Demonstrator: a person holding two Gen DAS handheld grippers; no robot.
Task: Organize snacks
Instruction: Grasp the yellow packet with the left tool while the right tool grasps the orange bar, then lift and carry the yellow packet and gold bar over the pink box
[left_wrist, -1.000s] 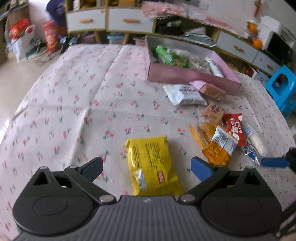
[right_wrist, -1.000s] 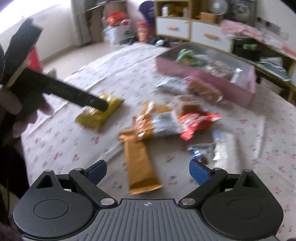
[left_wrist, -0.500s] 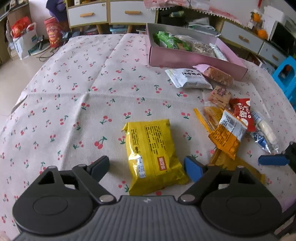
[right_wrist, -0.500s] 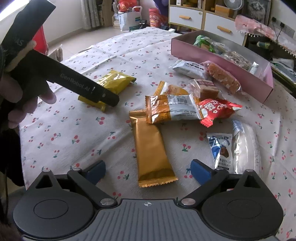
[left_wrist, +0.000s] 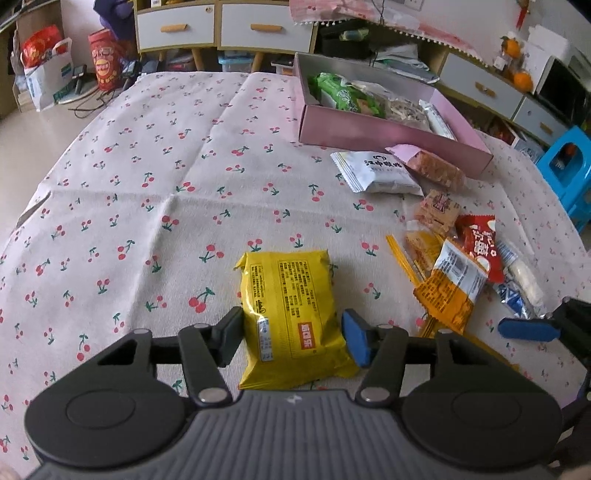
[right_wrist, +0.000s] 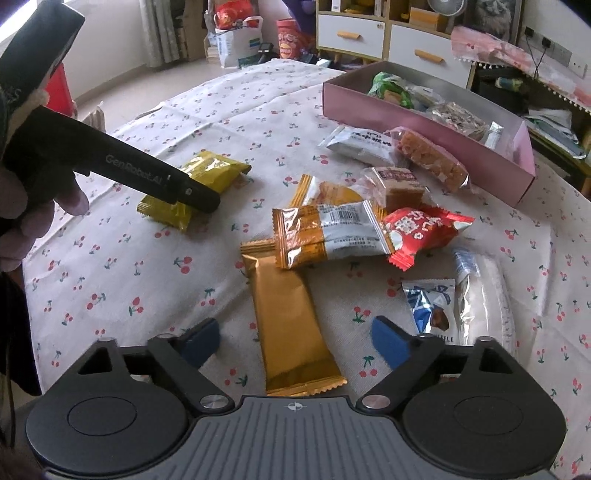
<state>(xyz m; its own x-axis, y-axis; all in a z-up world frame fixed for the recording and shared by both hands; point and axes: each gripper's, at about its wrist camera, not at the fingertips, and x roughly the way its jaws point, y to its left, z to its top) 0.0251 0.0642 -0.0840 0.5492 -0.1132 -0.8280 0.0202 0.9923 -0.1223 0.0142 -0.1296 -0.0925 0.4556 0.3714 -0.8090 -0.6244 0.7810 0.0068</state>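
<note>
A yellow snack packet (left_wrist: 288, 310) lies on the cherry-print tablecloth (left_wrist: 147, 184). My left gripper (left_wrist: 293, 338) straddles it; its jaws are closing and both pads touch the packet's sides. In the right wrist view, one left finger (right_wrist: 177, 186) lies across the same yellow packet (right_wrist: 207, 166). My right gripper (right_wrist: 295, 343) hangs over a long gold bar (right_wrist: 284, 314). Its jaws are closing, with the bar between them and a gap on each side. A pink box (left_wrist: 369, 129) at the back right holds several snacks.
Loose snacks lie in a heap right of the yellow packet: an orange-and-white packet (right_wrist: 332, 232), a red one (right_wrist: 417, 229), a blue one (right_wrist: 428, 302), a white packet (left_wrist: 380, 173). A blue finger (left_wrist: 528, 326) of the right gripper shows at the right edge. Drawers stand behind the table.
The left jaws have come in from wide apart to the sides of the yellow packet. The right jaws have narrowed a little around the gold bar, which now shows sharper and closer.
</note>
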